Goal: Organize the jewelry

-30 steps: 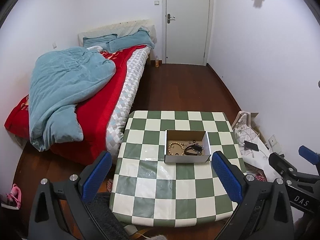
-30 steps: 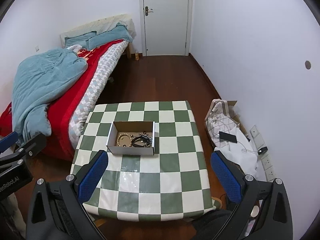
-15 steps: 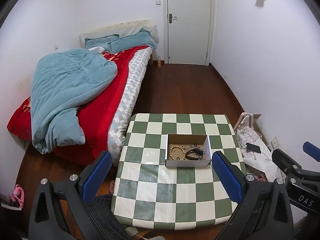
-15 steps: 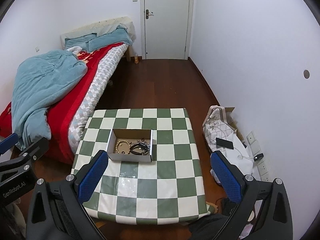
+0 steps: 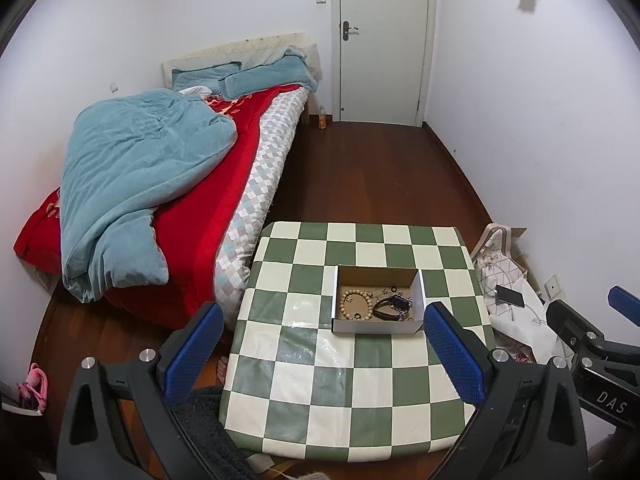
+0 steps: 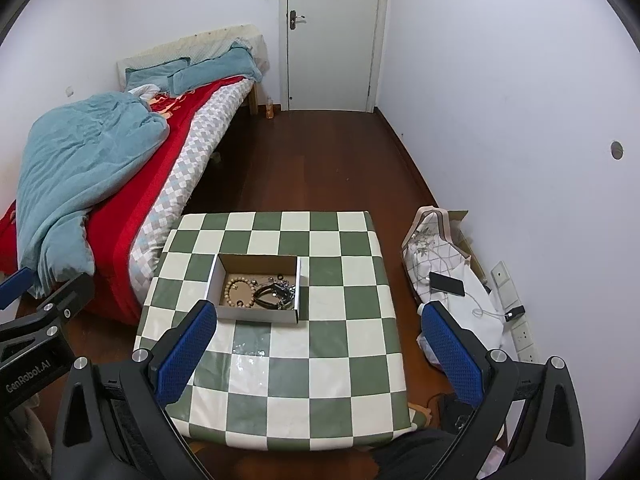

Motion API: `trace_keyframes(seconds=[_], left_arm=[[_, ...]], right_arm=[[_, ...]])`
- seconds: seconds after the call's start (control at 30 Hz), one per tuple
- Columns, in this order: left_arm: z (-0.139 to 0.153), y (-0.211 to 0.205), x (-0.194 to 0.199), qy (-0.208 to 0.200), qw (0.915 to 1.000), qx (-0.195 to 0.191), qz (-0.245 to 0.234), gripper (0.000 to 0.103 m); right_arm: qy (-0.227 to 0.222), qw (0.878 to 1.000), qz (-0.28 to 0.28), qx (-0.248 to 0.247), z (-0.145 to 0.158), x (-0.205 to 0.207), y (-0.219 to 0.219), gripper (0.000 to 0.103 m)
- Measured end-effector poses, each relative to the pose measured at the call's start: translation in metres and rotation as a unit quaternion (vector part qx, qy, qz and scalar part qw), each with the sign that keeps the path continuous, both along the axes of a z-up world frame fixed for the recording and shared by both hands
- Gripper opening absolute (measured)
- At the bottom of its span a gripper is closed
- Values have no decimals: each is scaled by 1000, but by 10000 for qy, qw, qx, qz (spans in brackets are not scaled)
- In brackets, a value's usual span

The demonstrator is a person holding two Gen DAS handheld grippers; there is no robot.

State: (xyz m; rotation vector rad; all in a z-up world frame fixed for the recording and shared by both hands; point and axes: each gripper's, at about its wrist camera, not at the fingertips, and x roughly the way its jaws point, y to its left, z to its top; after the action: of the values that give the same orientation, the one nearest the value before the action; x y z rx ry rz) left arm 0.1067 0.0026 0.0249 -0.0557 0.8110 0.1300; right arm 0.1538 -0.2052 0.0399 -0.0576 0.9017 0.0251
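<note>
The cardboard box [image 5: 378, 300] is sitting open on the green-and-white checkered table [image 5: 352, 392], toward its far half, and the jewelry is lying inside it. A wooden bead bracelet [image 5: 356, 305] is curling on the box's left side; a tangle of dark bands and chain [image 5: 394, 306] is bunching on the right, with a few small rings scattered between and behind them, too small to sort out. Nothing of the jewelry is showing on the tablecloth outside the box.

Over the last second both cameras have been rising and pulling back: the table and box are reading smaller and lower in each view, and more of the wooden floor and door is coming into sight. The contents of the box are looking the same as they did then.

The left gripper [image 5: 324, 354] is hovering high over the near edge with its jaws spread wide and nothing between them; the right gripper [image 6: 318, 354] is doing the same. Each is empty and well clear of the box.

In my judgement this retreat fits either a finished tidy-up, with everything gathered in the box, or a pause before sorting a mixed pile; the pictures are not settling which.

Around the table, a bed [image 5: 168, 184] with a teal duvet and a phone [image 6: 447, 283] on a bag are lying undisturbed.
</note>
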Motion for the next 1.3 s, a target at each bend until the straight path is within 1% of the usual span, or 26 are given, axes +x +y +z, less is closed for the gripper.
trace_keyframes(seconds=[0.7, 1.3], left_arm=[[-12, 4, -4, 17, 10000, 81, 29, 102], [-6, 2, -6, -51, 9999, 118, 83, 102]], right_arm=[[73, 9999, 84, 56, -5, 0, 6, 103], [29, 9999, 107, 115, -8, -5, 12, 103]])
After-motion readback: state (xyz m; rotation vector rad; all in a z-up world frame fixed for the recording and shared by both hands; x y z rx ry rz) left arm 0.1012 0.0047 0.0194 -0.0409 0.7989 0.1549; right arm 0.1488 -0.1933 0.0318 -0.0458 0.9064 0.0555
